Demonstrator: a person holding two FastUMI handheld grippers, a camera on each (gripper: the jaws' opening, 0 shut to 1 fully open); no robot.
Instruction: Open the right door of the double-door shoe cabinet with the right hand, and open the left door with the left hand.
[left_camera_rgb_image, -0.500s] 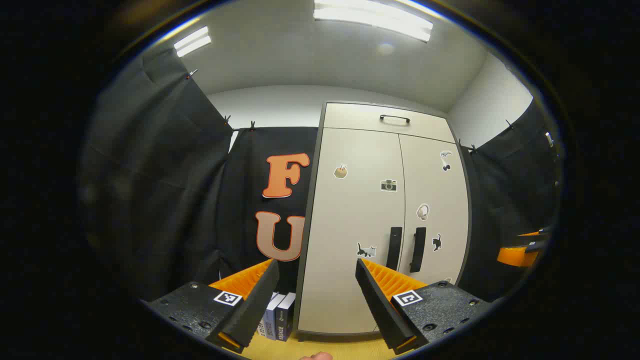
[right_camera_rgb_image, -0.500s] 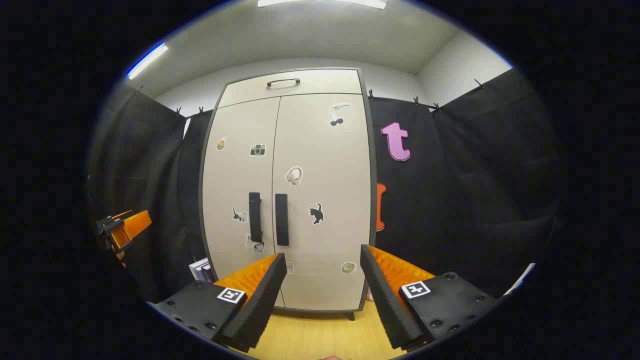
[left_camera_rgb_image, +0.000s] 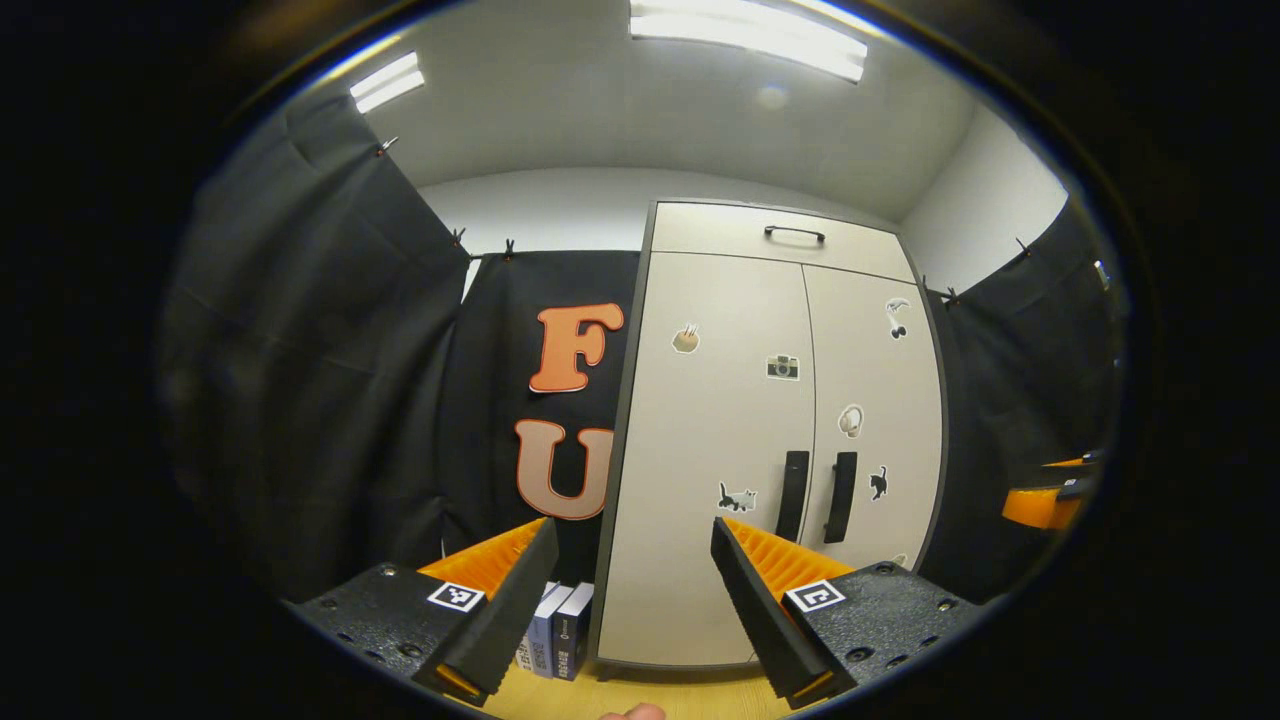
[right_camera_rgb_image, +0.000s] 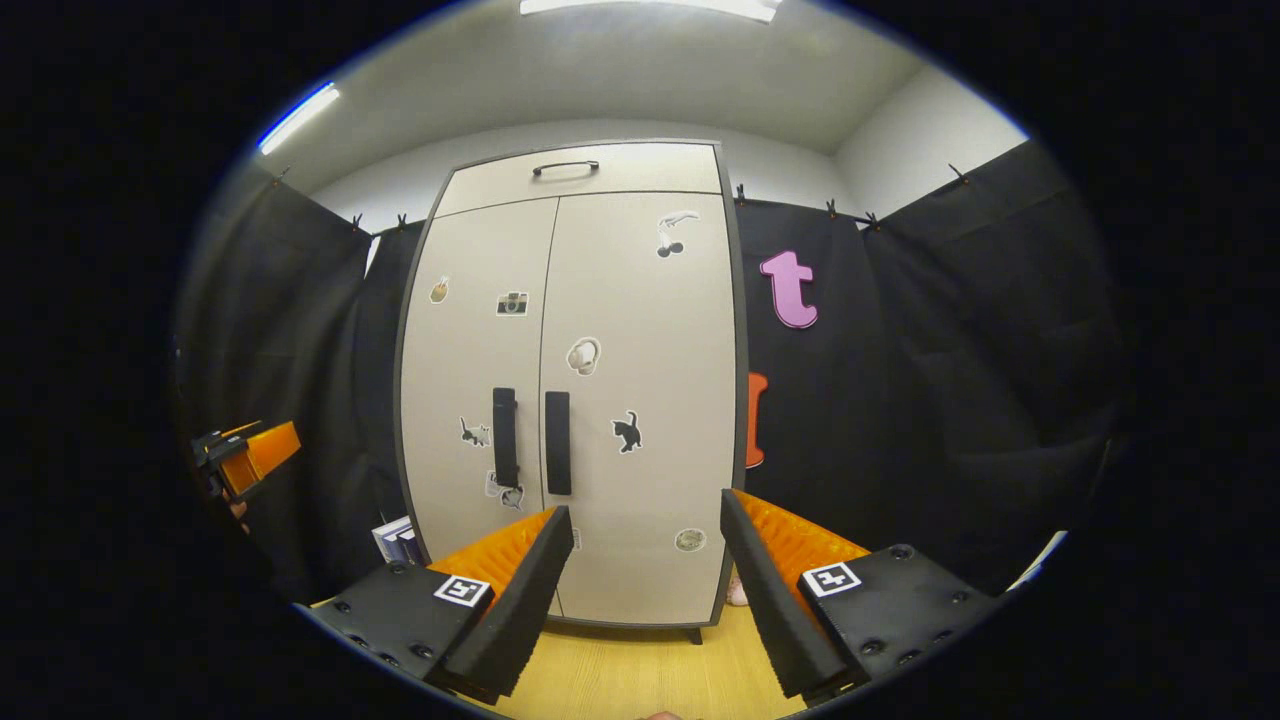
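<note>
facing a closed cabinet (right_camera_rgb_image: 570, 400) from well back, both doors shut and flush, standing upright on a wood floor (right_camera_rgb_image: 640, 670) against black cloth. right gripper (right_camera_rgb_image: 645, 560) aimed at the lower part of the right door (right_camera_rgb_image: 640, 400), jaws wide apart and holding nothing; left gripper (left_camera_rgb_image: 632, 570) aimed at the cabinet's left edge, jaws likewise apart and empty. two dark bar handles side by side at the centre seam, about mid-height: right handle (right_camera_rgb_image: 557, 442) just beside left handle (right_camera_rgb_image: 505, 438), each with its long axis vertical, running up and down the door. cabinet itself tall, long axis vertical, front pointing toward the cameras. step in hand, by judgement: the approach, with nothing yet touched. to do it well: bring the right gripper up and leftward to the right handle, turning the jaws so the fingers straddle the vertical bar from either side, close on its middle, then pull back along an arc toward the right hinge edge. same for the left gripper on the left handle, swinging toward the left edge. handles sit close together, so keep the grippers from crowding each other. small stickers dot both doors; books (left_camera_rgb_image: 560, 640) stand just left of the cabinet's base.
</note>
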